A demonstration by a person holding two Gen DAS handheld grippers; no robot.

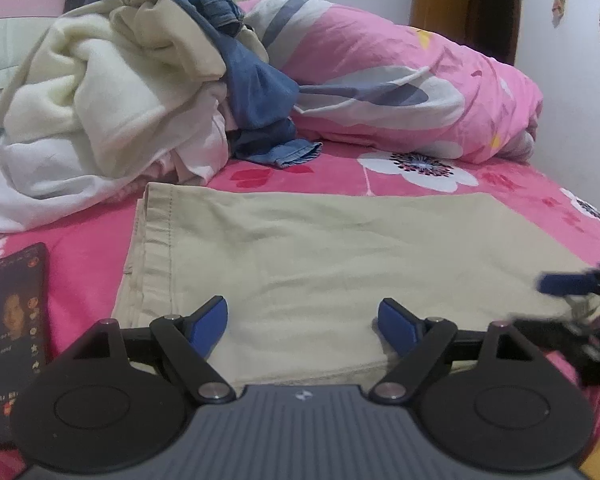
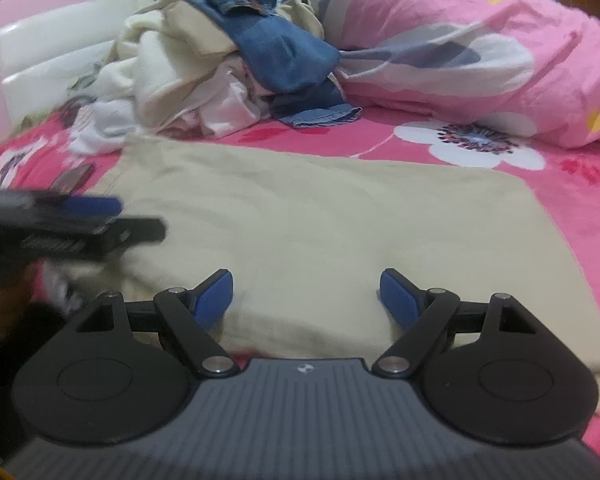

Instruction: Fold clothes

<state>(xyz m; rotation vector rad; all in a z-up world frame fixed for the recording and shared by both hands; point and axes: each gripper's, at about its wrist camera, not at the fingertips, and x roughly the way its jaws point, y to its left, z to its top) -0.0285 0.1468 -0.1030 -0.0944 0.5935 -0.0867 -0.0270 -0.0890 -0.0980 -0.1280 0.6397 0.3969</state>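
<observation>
- Folded beige garment (image 1: pixel 320 264) spread flat on the pink flowered bed sheet (image 1: pixel 500 176), hemmed edge toward the left in the left wrist view, near edge just under both cameras.
- Left tongs (image 1: pixel 302 324) released, blue pads (image 1: pixel 210 322) spread wide over the garment's near edge, nothing clamped between them.
- Right tongs (image 2: pixel 306 296) likewise released, blue pads (image 2: pixel 400 300) wide apart above the near part of the same beige garment (image 2: pixel 320 232), only flat cloth below the gap.
- Right tongs also visible at the right edge of the left wrist view (image 1: pixel 568 284), blurred, over the garment's right end.
- Left tongs seen blurred at the left edge of the right wrist view (image 2: pixel 92 206), over the garment's left end.
- Heap of unfolded clothes (image 1: pixel 112 92) farther back on the bed: cream and white pieces with blue denim (image 1: pixel 256 80) draped over the top, one denim cuff touching the sheet just beyond the beige garment.
- Pink flowered quilt (image 1: pixel 400 80) bunched beside the heap, to its right.
- Phone (image 1: pixel 14 312) with a lit screen lying on the sheet left of the beige garment, close to it but apart.
- Same heap (image 2: pixel 172 64) and quilt (image 2: pixel 460 40) in the right wrist view, well behind the garment.
</observation>
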